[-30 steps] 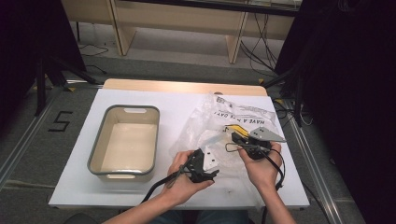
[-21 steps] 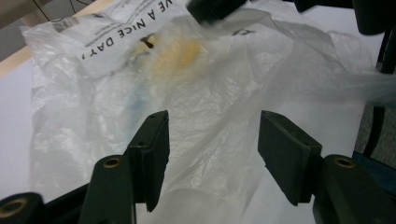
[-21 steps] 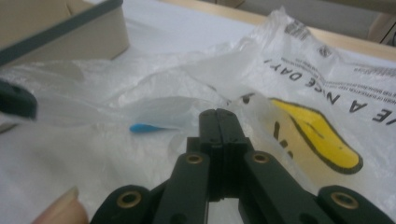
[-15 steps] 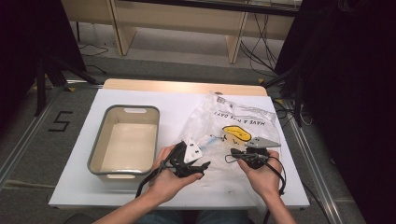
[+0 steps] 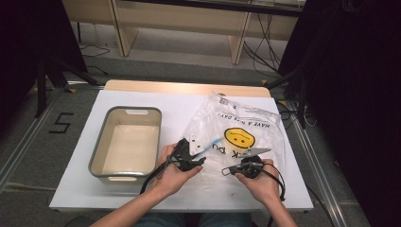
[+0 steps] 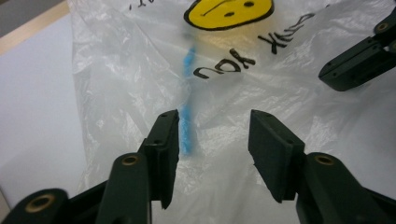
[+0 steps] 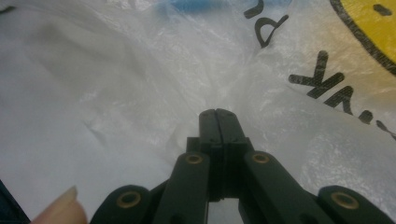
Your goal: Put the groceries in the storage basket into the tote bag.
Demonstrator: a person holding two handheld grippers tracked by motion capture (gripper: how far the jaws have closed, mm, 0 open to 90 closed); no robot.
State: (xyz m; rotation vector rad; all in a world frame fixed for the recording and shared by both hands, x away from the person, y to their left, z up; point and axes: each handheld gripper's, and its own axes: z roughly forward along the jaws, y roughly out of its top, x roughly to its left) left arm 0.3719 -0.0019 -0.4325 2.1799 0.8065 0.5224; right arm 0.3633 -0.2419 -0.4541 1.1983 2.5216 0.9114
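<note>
Clear plastic bag [image 5: 241, 137] with yellow smiley spread on right half of white surface [image 5: 179, 106]. Left claw [image 6: 212, 135] held wide over bag; right claw [image 7: 218, 122] pressed together against bag. Grey tub [image 5: 126, 142] placed left. Dark room, cables seen behind.

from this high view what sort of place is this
Probably a lab or recording workspace, not a home: a white-topped table on bare grey floor, loose cables under a bench behind, and a taped floor marking.
</note>
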